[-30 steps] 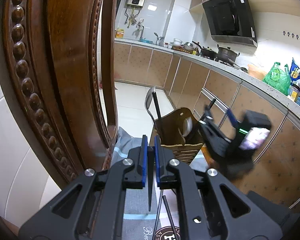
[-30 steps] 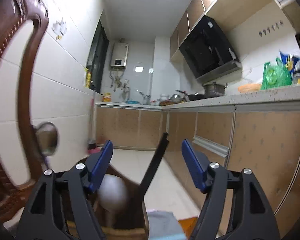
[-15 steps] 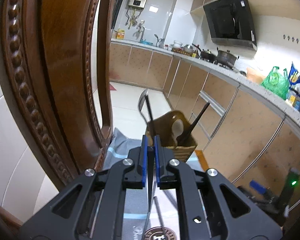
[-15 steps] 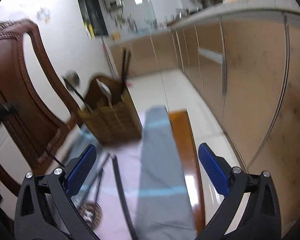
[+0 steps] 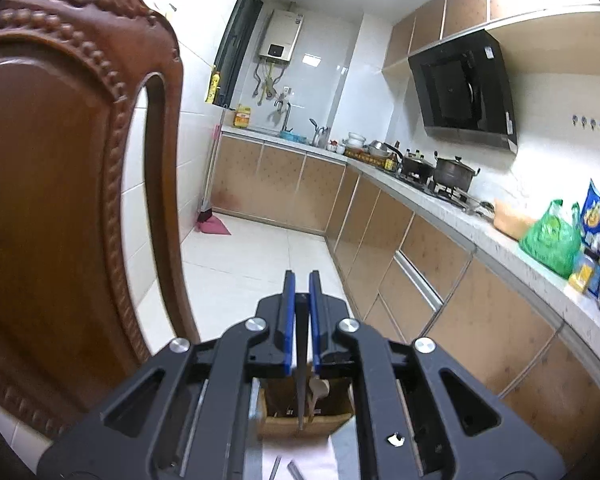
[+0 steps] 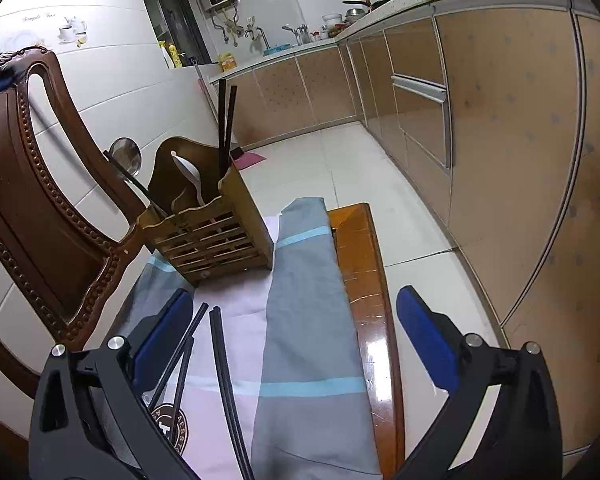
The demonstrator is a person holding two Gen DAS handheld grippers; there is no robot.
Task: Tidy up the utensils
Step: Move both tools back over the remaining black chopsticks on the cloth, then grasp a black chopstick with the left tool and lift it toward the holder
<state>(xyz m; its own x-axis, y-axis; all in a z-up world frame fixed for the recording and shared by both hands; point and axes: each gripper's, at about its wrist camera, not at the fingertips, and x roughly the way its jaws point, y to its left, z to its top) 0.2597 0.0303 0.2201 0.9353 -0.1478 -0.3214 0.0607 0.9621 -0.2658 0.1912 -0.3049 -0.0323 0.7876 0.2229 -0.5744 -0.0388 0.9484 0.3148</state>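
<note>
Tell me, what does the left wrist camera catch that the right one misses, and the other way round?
Left only: the left gripper, jaws shut on a thin dark stick, plus the range hood and a green bag.
Right only: the open right gripper, loose chopsticks on the cloth.
Both: the wooden utensil holder, carved chair and cabinets.

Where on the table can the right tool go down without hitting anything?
Free: the grey cloth strip between the loose chopsticks and the bare wood edge. Crowded: left side, chopsticks under the right tool; the wooden utensil holder blocks the far end.
</note>
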